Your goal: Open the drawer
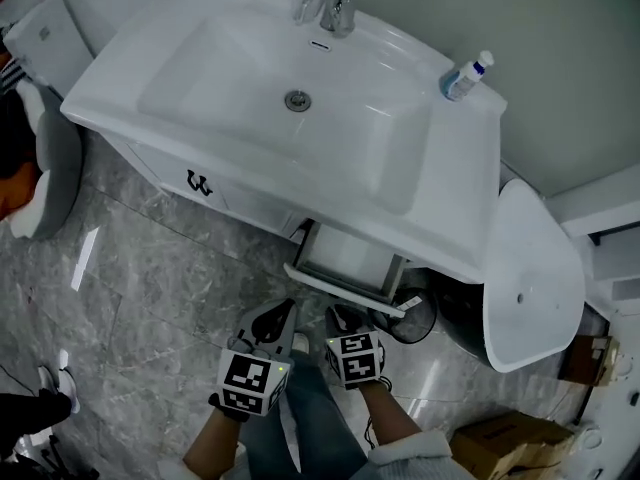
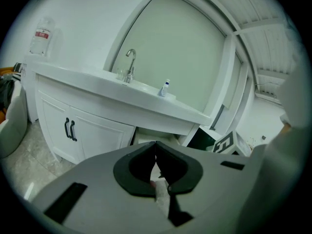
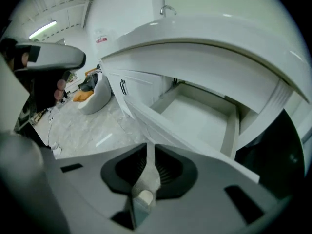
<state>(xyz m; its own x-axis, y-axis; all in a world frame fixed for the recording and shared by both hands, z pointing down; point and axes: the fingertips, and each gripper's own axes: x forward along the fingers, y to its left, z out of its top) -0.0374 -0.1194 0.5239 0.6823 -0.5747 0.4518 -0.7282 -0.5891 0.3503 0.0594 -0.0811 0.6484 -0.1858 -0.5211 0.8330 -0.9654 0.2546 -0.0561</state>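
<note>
The grey tiled floor (image 1: 150, 298) fills the lower half of the head view. On it stands the white vanity (image 1: 250, 203), with its basin (image 1: 230, 88) on top and a tap (image 1: 338, 8) at the back rim.

The drawer (image 1: 345, 258) is under the right part of the basin, to the right of the door with black handles (image 1: 200, 183). It is pulled out toward the person. Its long axis runs along the vanity front, and in the head view that is from upper left to lower right. Its open top faces up and shows a pale inner bottom. Its front panel (image 3: 165, 130) faces the grippers.

A dark bin (image 1: 415, 318) sits just right of the drawer.

Both grippers are low in the head view, side by side near the drawer front and apart from it.

The left gripper (image 1: 283, 313) points at the vanity. Its fingers (image 2: 134, 172) meet at the tips and have nothing between them.

The right gripper (image 1: 342, 318) is tilted more steeply down. Its fingers (image 3: 168, 172) stand a narrow slit apart, and only floor shows through the slit. They grip nothing. The drawer's front edge crosses just beyond the tips without touching them.

A small bottle (image 1: 466, 76) with a blue cap stands on the counter's far right corner.
</note>
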